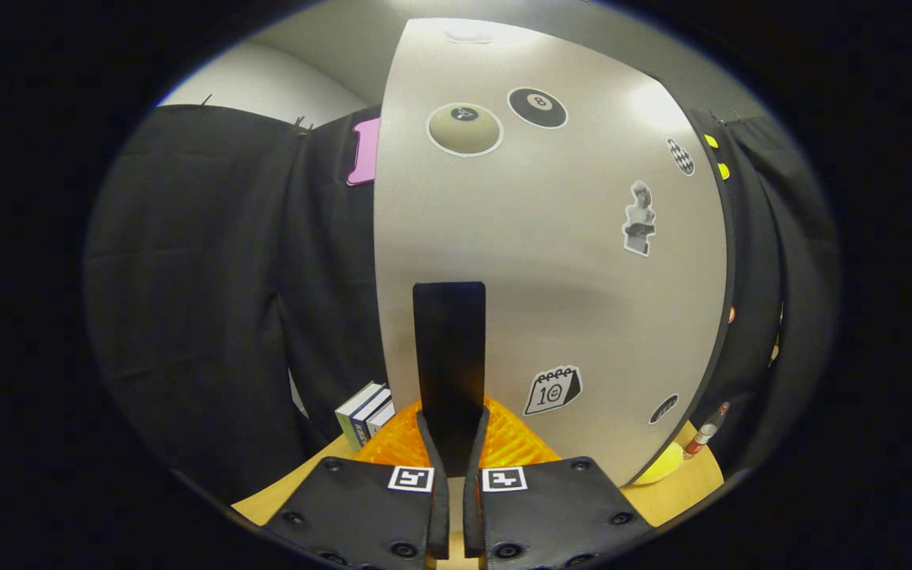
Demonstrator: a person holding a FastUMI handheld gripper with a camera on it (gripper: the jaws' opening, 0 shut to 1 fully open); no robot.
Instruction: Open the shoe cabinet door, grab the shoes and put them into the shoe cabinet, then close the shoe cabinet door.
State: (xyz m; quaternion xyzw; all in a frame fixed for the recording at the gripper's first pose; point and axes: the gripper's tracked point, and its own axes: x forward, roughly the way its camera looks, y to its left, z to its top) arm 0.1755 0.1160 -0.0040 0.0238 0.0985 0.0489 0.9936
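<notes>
The shoe cabinet door (567, 261) stands close in front of me, a pale grey panel with several stickers on it. A flat black handle (449, 348) runs vertically down its lower left part. My gripper (453, 434) is shut on the lower end of this handle, with one finger pressing on each side of it. The door's face fronts me squarely, and I cannot tell whether it stands ajar.
Several upright books (365, 416) stand on the wooden tabletop (685, 491) just left of the cabinet's base. To the right of the cabinet lie a small bottle with a red cap (705, 434) and a yellow-green object (659, 469). Black cloth hangs behind and on both sides.
</notes>
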